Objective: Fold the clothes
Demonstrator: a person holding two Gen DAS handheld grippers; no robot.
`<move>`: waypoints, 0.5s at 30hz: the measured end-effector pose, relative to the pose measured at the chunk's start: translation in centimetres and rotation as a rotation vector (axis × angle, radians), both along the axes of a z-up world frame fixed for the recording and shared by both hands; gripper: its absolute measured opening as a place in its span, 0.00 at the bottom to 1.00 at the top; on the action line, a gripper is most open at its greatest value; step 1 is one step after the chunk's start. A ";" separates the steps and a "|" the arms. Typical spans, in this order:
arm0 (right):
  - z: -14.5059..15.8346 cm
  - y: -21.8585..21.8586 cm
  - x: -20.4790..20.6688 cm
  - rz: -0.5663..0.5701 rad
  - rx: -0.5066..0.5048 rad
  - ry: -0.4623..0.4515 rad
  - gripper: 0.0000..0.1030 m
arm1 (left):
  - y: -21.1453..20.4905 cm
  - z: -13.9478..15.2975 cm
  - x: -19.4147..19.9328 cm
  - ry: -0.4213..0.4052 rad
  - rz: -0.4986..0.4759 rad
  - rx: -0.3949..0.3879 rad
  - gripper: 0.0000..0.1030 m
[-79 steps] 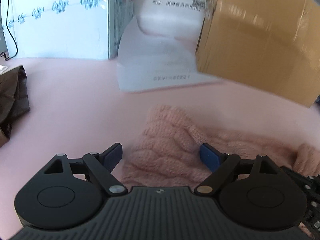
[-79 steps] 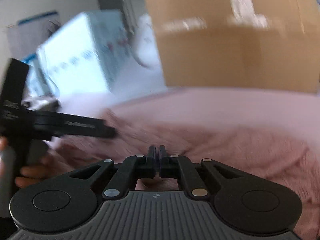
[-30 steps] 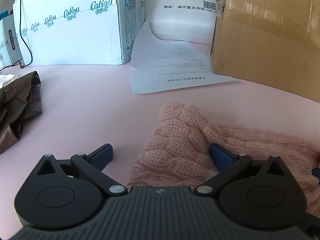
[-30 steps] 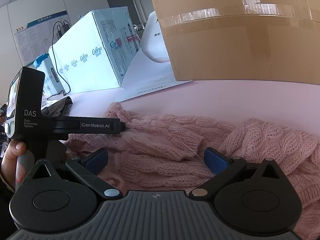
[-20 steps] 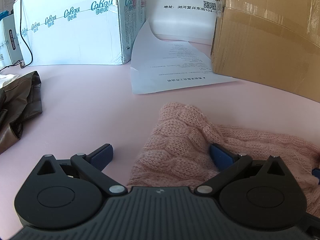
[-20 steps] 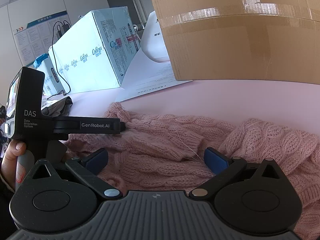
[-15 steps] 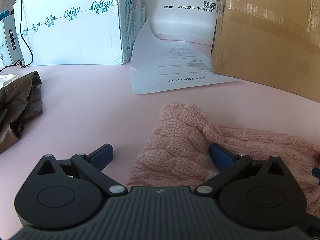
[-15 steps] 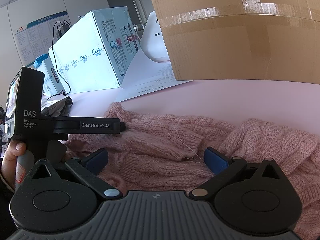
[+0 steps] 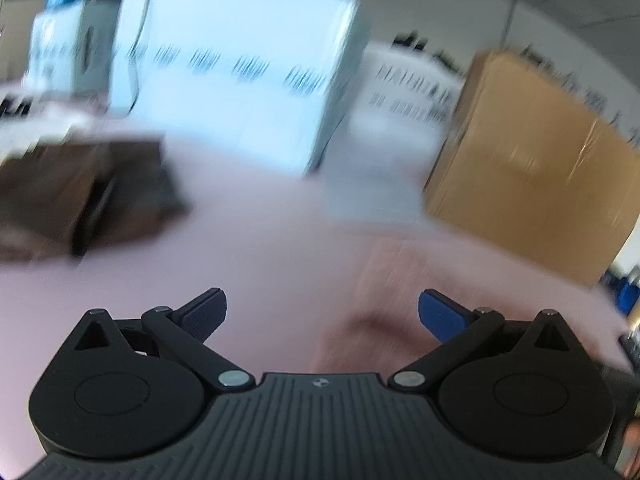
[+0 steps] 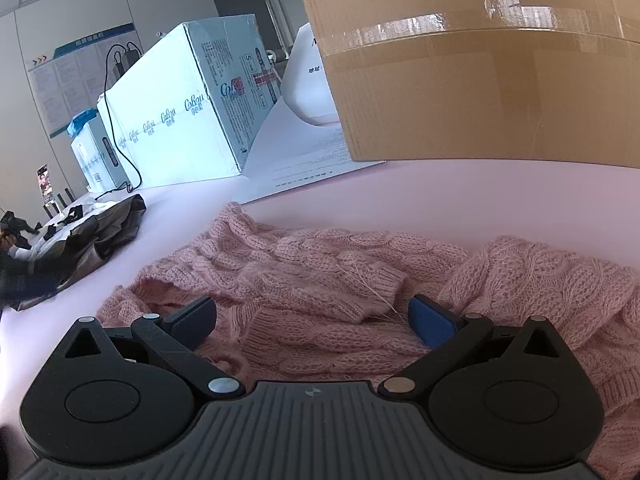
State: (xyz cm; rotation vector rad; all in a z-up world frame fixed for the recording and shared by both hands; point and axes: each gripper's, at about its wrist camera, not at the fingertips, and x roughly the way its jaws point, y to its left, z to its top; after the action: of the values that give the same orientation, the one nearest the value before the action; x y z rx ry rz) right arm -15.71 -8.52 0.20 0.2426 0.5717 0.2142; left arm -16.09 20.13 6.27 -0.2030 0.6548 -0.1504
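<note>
We see pink sweater (image 10: 320, 280) bunched, long axis left-right | left gripper (image 9: 322, 312) wide open, empty | right gripper (image 10: 312, 320) wide open, straddling knit, gripping nothing

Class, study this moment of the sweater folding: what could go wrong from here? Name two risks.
1. Loose threads stick out of the pink sweater near the open right gripper; closing there might snag or pull them.
2. The left gripper is open, its view motion-blurred; a grab now may miss the knit.
</note>
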 end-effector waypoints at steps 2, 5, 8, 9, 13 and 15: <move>0.0 0.0 0.0 0.000 0.000 -0.001 1.00 | 0.8 -0.6 -0.6 0.065 -0.018 -0.026 1.00; 0.0 0.4 0.1 0.000 0.003 -0.001 1.00 | 1.6 -1.6 -0.4 0.139 -0.037 -0.090 1.00; 0.0 0.4 0.1 0.000 0.006 -0.001 1.00 | 1.8 -2.3 0.1 0.163 -0.033 -0.140 1.00; 0.0 0.5 0.1 -0.001 0.007 -0.002 1.00 | 1.7 -2.4 0.2 0.156 -0.032 -0.149 1.00; 0.0 0.4 0.1 -0.001 0.012 -0.002 1.00 | 0.7 -2.8 0.8 0.131 -0.059 -0.178 1.00; 0.0 0.4 0.1 -0.001 0.014 -0.003 1.00 | -0.1 -2.8 1.0 0.128 -0.050 -0.191 0.89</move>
State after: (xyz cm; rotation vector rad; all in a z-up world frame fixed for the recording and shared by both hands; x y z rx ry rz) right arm -15.60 -8.08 0.20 0.2559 0.5676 0.2179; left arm -15.06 20.06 3.46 -0.3830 0.7733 -0.2501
